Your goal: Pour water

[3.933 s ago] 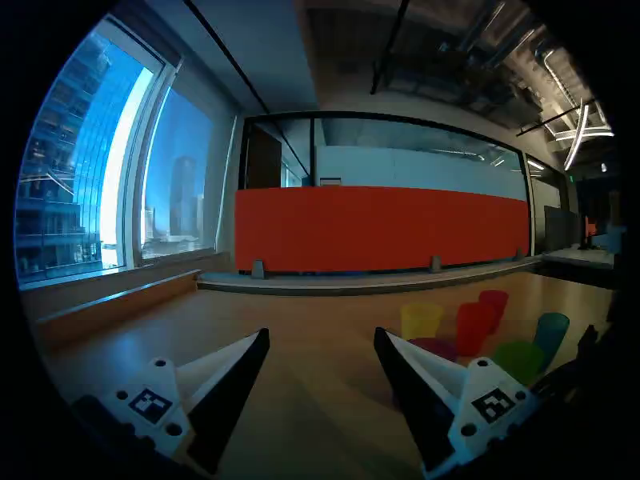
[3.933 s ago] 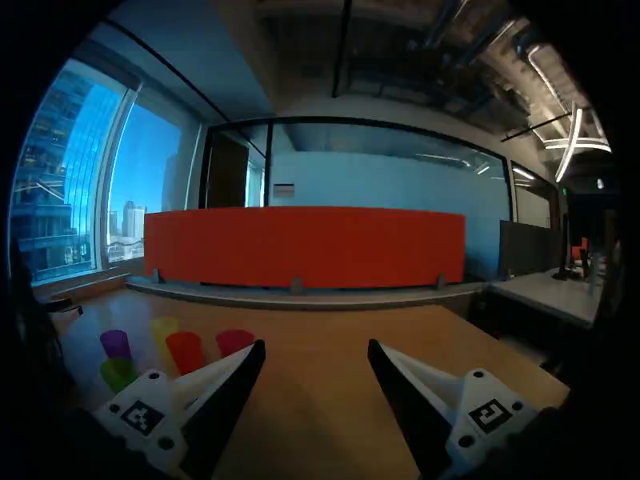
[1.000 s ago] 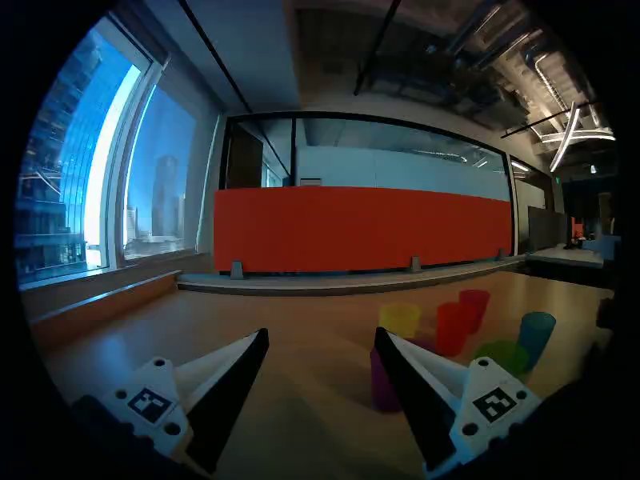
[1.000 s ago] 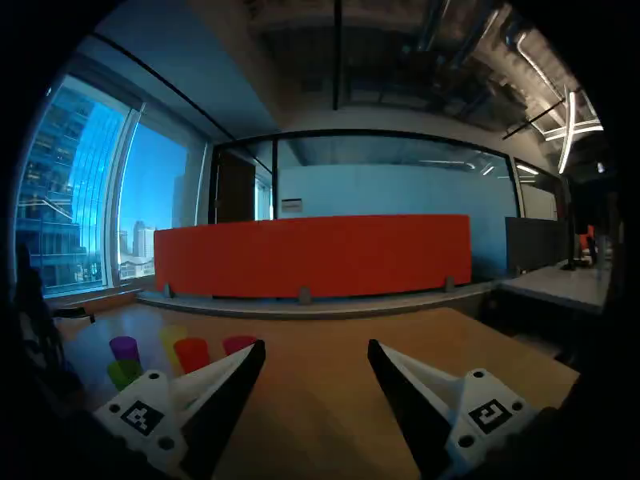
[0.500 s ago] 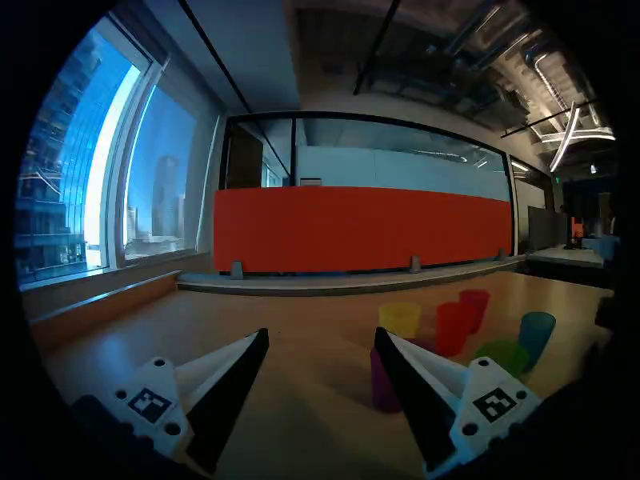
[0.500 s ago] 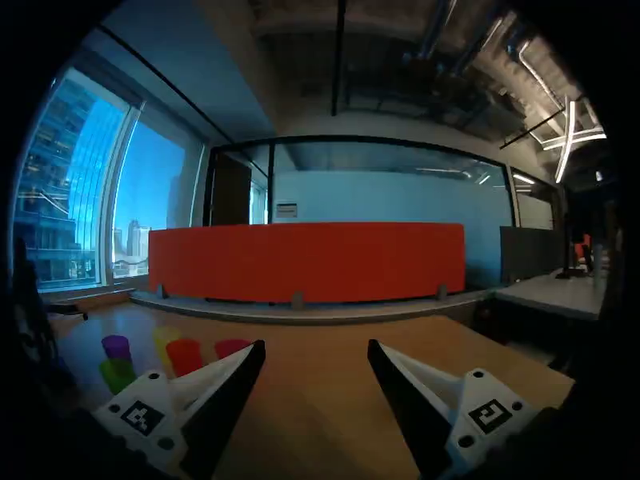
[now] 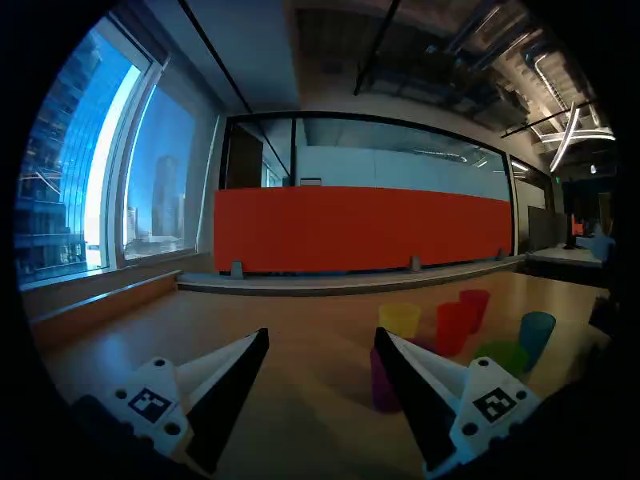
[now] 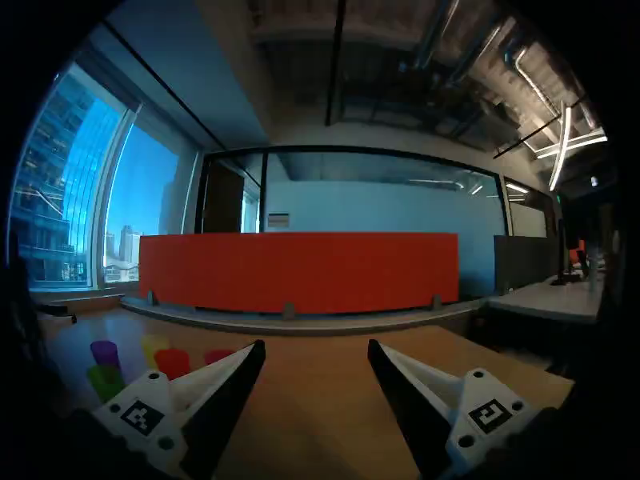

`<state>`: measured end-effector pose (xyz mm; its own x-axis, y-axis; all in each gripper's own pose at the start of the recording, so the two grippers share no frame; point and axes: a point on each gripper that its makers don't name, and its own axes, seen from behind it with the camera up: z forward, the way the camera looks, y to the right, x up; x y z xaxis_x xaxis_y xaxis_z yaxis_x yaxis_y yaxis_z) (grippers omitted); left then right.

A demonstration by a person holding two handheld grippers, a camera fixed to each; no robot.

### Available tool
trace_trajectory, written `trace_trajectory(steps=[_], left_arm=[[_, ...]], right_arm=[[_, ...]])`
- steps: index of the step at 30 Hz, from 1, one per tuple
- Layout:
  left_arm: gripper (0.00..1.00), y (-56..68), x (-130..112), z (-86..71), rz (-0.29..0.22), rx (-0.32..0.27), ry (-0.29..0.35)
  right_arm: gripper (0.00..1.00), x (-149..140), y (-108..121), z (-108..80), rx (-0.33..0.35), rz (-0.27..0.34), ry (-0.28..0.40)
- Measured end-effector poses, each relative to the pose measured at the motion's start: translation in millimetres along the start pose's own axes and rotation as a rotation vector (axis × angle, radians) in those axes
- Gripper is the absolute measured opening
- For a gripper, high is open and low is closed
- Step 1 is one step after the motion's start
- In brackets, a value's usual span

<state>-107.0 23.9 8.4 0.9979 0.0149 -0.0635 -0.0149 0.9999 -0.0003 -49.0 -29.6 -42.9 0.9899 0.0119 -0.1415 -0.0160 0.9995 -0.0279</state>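
The cups all lie between our 2 tongs: off to the right of the left tongs (image 7: 320,332) and off to the left of the right tongs (image 8: 314,344). Both tongs are spread wide and hold nothing.

The left tongs are the nearer. The purple cup (image 7: 382,382) stands upright just past their right-hand side, partly hidden by it. The yellow cup (image 7: 399,318), orange cup (image 7: 450,328), red cup (image 7: 474,307), green cup (image 7: 502,357) and teal cup (image 7: 534,336) stand farther toward the right edge of the tabletop (image 7: 320,400). Every cup has its long axis vertical, mouth up, well short of the far edge where the orange divider (image 7: 360,228) runs. We cannot tell which cup holds water.

We judge that a small turn to the right would bring the left tongs around the purple cup.

Against 0.5 s ago, the left gripper view is all but unchanged. In the right gripper view the cups and divider sit lower, so the right tongs have tipped upward.
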Motion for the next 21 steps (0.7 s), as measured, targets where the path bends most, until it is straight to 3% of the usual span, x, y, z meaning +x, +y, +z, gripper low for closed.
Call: trace_trajectory(steps=[11, 21], left_arm=[[0.98, -1.1, 0, -1.1, 0.0, 0.0, 0.0], [0.98, -0.7, -1, -0.4, 0.0, 0.0, 0.0]], right_arm=[[0.99, -12, -5, 20.8, -0.007, -0.01, 0.008], [0.99, -52, 3, 22.8, -0.002, 0.01, -0.06]])
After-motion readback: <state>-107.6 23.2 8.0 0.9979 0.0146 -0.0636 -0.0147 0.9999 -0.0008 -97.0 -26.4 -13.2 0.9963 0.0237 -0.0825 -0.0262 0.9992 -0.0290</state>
